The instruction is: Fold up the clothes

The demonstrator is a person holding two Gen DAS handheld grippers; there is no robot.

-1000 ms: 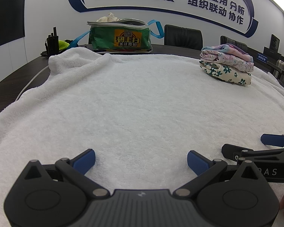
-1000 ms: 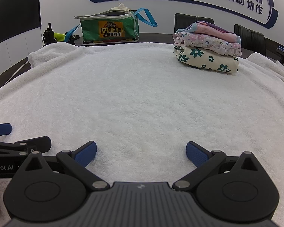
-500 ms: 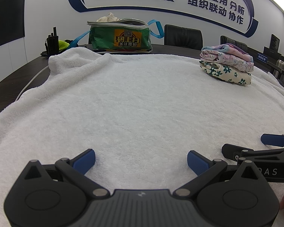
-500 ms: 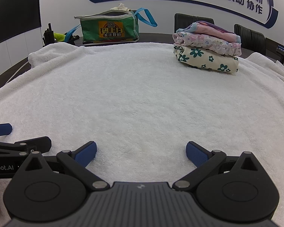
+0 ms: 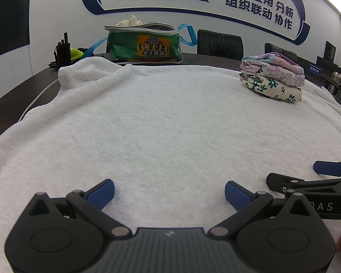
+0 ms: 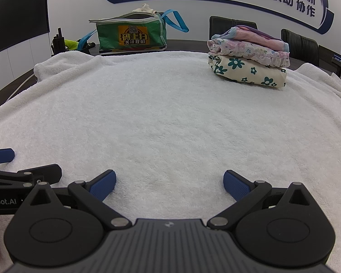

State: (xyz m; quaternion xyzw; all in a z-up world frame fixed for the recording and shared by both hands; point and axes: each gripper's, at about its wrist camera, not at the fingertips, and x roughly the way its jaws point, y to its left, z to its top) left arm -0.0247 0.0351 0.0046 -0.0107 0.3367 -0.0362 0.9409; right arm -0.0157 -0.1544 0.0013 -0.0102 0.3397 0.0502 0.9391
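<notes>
A: Left tool (image 5: pixel 169 193) first. Sits low over the near edge of the white towel (image 5: pixel 170 118), blue pads spread wide, only towel between them. Right tool (image 6: pixel 168 185) the same: pads wide apart, holding nothing, low over the near edge.

B: The two relative to each other?

A: Side by side, close. The right tool shows at the right edge of the left wrist view, the left tool at the left edge of the right wrist view.

B: Largest item?

A: The dark tabletop (image 5: pixel 16 91), bare only along its left side and far edge. The white towel covers nearly all the rest; its far left corner is bunched up in a fold.

B: Next down?

A: Green bag (image 5: pixel 145 45) at the far edge of the tabletop, beyond the towel, left of centre. Yellow label on the front, blue straps, top open, pale cloth (image 5: pixel 130 21) poking out.

B: And the clothes?

A: Folded stack of clothes (image 6: pixel 247 61) on the towel, far right, well apart from both tools. Cream piece with dark green flowers at the bottom, pale floral piece with a ruffled edge above, pink and lilac piece on top.

B: Anything smaller?

A: Black handset (image 5: pixel 62 52) upright at the far left, something yellow-green just beside it.
</notes>
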